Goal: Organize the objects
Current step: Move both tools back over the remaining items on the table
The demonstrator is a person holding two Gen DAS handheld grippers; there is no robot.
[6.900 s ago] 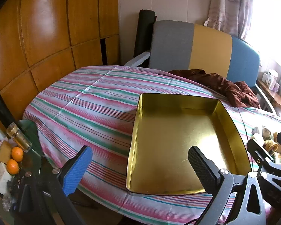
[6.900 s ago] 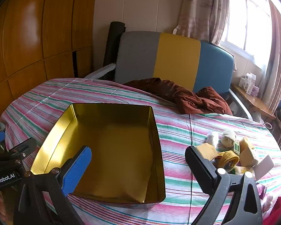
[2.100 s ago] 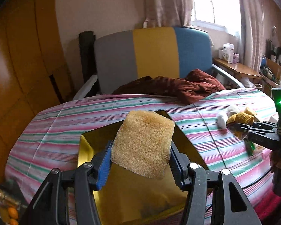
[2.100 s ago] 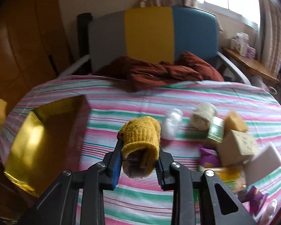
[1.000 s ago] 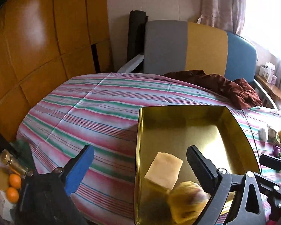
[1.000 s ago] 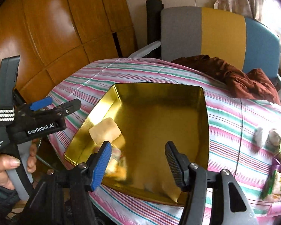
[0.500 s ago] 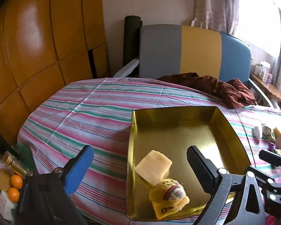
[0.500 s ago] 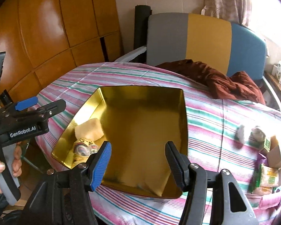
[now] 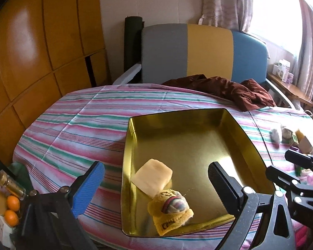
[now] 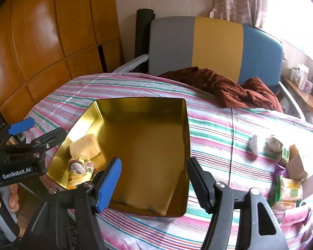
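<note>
Rolled sock [image 9: 170,212], lying flat, opening facing up-right

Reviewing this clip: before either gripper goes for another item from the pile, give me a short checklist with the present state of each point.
1. Left gripper empty, jaws apart: ok.
2. Right gripper empty; its jaws have just been opening: ok.
3. Pale yellow sponge block inside the shallow gold metal tray: ok.
4. Rolled yellow knitted cloth inside the tray, against the sponge: ok.
5. Tray floor free for more: ok.
6. Pile of small boxes and packets on the striped tablecloth, each item graspable: cannot tell.
</note>
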